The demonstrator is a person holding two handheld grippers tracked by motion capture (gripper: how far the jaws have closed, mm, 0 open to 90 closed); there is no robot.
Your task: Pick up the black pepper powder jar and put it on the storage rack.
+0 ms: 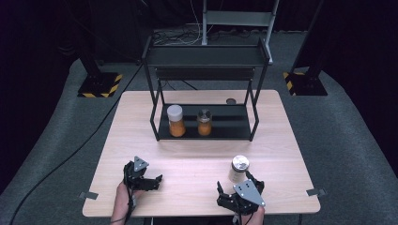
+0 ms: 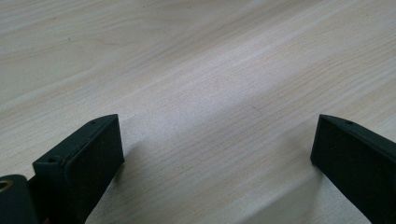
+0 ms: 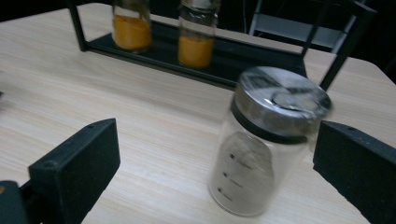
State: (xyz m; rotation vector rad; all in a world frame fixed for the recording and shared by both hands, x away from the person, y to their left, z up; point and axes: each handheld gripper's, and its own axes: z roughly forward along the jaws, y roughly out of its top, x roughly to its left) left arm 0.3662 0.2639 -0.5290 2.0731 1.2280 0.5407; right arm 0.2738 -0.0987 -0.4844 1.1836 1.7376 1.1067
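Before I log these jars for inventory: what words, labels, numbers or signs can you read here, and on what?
None can be read.
Clear jar by the right gripper: faint short marks down its glass, too blurred to read.
Two orange jars on the rack: no label legible.
Floor plates: yellow-and-black hazard stripes, no words.
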